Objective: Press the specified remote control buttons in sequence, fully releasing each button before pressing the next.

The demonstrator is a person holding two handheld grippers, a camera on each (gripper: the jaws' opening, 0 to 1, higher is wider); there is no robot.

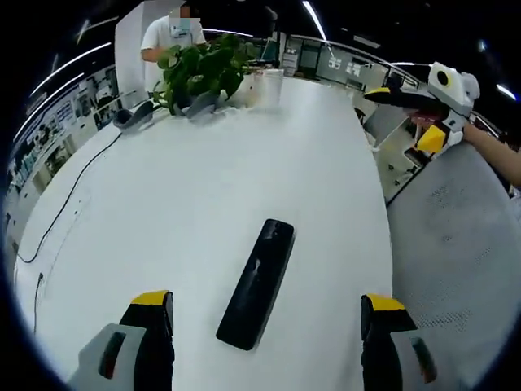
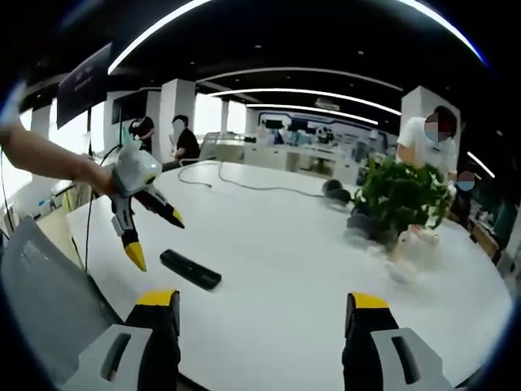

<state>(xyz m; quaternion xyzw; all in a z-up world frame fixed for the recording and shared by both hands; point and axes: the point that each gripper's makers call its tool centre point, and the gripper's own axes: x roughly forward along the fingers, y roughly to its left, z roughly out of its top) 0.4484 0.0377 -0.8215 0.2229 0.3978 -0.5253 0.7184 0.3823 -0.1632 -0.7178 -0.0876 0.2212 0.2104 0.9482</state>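
1. Left gripper (image 1: 267,314) hovered over the table (image 1: 203,187) w/ jaws spread wide, the remote (image 1: 257,283) lying flat between them but untouched, prob lined up for a press.
2. Potted plant (image 2: 399,195) sat well apart at the far side, out of the way.
3. Right gripper (image 2: 259,314) hung back off the edge, jaws spread, holding nothing, prob keeping the remote in view.

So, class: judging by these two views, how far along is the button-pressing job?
Nothing looks pressed yet. The remote lies flat on the white table, untouched. The left gripper hovers open above it; the right gripper hangs open, farther off. All presses remain.
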